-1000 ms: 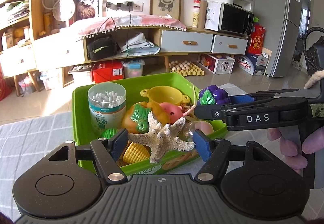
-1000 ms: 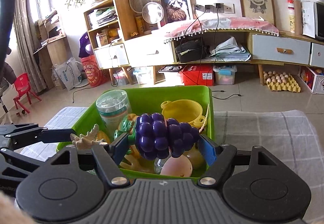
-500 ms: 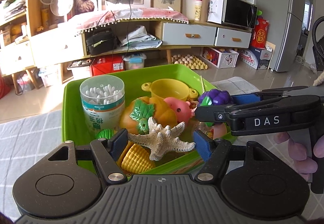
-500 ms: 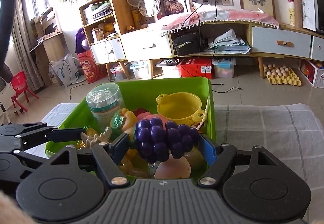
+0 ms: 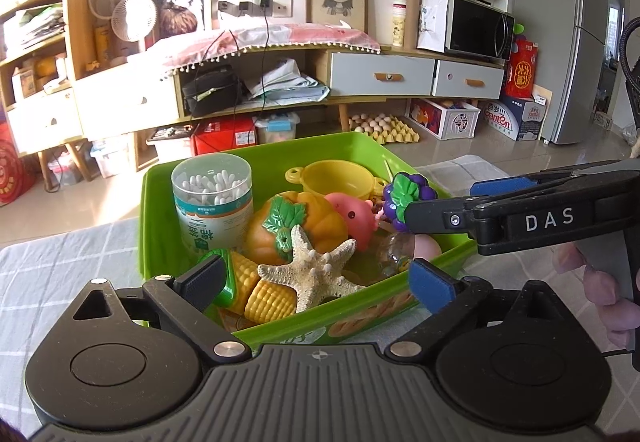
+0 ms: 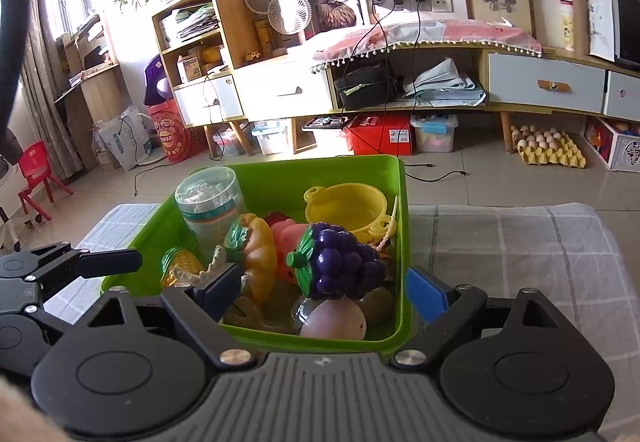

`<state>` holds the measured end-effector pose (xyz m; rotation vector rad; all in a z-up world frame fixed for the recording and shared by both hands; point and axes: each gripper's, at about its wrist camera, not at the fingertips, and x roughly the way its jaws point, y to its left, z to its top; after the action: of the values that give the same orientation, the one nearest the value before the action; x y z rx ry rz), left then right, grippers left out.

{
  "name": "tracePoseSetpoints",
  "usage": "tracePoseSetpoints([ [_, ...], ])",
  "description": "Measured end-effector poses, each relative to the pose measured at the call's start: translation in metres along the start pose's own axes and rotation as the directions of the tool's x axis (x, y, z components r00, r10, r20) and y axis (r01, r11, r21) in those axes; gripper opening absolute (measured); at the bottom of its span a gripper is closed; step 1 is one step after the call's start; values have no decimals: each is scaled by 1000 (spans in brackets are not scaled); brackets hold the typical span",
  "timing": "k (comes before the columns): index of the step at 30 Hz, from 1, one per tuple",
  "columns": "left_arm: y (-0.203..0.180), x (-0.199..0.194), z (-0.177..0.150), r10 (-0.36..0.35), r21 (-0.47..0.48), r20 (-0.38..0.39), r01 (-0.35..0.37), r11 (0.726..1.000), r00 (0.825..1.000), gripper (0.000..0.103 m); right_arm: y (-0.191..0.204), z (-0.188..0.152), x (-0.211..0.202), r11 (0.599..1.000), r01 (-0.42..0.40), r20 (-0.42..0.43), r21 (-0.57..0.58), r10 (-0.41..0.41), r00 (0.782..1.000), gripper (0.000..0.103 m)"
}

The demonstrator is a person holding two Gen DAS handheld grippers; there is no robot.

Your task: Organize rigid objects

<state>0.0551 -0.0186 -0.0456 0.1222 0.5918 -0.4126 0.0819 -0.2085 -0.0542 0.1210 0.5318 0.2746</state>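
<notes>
Starfish [image 5: 316, 274], rough and bony, and knobbly plastic grapes [image 6: 340, 262] lie in my glossy green bin [image 6: 403, 242]; my left gripper [image 5: 316, 282] and right gripper [image 6: 324, 288] stand spread, gripping nothing.

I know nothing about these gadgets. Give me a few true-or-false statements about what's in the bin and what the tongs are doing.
1. The starfish lies inside the green bin. True.
2. The left tongs are clamped on the starfish. False: they are open, with a finger standing clear on each side of it.
3. The cotton-swab jar stands upright in the bin. True.
4. The yellow pot sits on the cloth outside the bin. False: it is inside, near the far wall.
5. The purple grapes rest on top of other toys in the bin. True.
</notes>
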Motion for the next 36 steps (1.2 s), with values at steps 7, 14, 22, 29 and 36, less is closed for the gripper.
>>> tracePoseSetpoints([
  [7,-2,-21,3,37,-70,-40,-40,997,999,98,4,1,-32,997,59,-49,55,-56,997,65],
  [14,-2,-41,4,146,-157,-173,-173,972,974,98,20,-7,-64,992,122,-110,35,-117,987,70],
  [22,-1,-56,-18,242,-205,-298,-309,929,924,98,28,-27,-71,983,177,-185,54,-164,969,73],
  [29,-4,-59,-22,306,-165,-322,-371,914,896,98,27,-32,-71,976,209,-208,68,-191,959,74],
  [36,-6,-53,-27,333,-133,-349,-398,908,876,98,26,-34,-68,966,250,-215,59,-232,949,74],
])
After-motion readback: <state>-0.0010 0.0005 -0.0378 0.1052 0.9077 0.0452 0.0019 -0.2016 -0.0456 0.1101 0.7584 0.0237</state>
